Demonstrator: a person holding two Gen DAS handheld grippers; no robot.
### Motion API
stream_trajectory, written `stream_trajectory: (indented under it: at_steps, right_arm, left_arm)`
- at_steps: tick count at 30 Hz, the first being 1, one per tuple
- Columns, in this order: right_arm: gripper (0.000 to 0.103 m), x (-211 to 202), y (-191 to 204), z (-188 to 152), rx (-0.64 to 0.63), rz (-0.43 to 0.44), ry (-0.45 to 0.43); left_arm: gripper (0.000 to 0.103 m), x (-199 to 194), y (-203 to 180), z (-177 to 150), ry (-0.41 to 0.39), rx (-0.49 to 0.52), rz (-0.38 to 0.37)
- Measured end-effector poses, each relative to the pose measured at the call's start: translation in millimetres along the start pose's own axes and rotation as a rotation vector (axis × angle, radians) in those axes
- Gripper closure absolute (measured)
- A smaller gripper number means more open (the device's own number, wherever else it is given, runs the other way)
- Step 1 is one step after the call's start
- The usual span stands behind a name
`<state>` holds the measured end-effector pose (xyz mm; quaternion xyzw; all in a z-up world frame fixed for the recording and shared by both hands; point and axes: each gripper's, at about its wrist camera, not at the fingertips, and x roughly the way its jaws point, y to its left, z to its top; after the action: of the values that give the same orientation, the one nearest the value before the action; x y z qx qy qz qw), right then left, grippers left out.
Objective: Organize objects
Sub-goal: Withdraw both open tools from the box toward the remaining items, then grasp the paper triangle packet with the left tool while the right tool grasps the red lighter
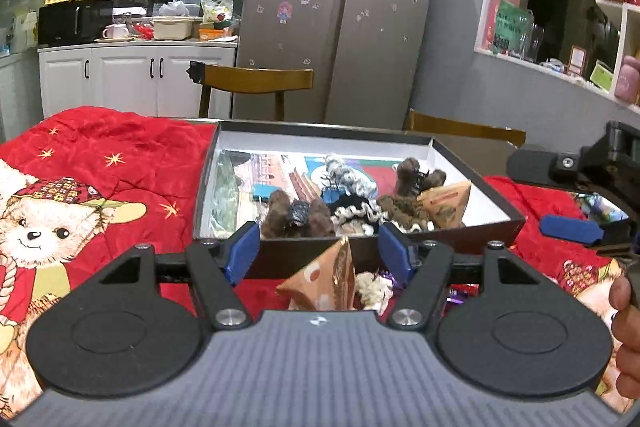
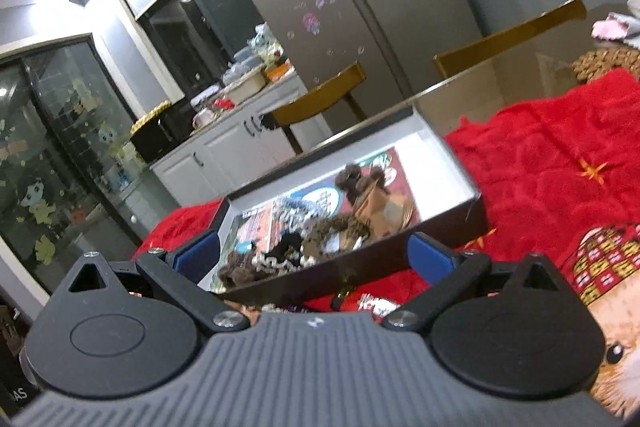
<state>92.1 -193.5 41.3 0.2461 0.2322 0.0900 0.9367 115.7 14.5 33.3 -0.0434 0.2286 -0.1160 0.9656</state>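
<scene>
Brown packet (image 1: 324,277) lies between left gripper (image 1: 318,251) spread fingers (image 1: 242,253).

Box: we see the shallow dark cardboard box with white inner walls (image 1: 452,147) lying on the red teddy-bear printed blanket (image 1: 100,163).
In the box: fluffy brown hair clips (image 1: 298,215) sit at the near wall, a tan triangular paper packet (image 1: 446,205) to their right.
Before the box: we find a second tan triangular paper packet (image 1: 324,281) on the blanket, just beside the near wall.
Behind: two wooden chairs (image 1: 256,83), then the tall silver two-door refrigerator (image 1: 340,15), with white counter cabinets (image 1: 136,75) to its left.
</scene>
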Motion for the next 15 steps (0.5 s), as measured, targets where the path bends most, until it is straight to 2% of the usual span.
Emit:
stream_trajectory:
  at_steps: [10,15]
  right_arm:
    - [0.000,18.0,-3.0,-10.2,-0.005,-0.060,0.100]
    - [0.002,28.2,-7.4,-11.9,0.020,-0.109,0.178]
  left_arm:
    - [0.034,14.6,-7.9,-14.5,0.044,0.054,0.024]
    - [0.047,26.3,-7.1,-19.0,0.073,0.065,0.050]
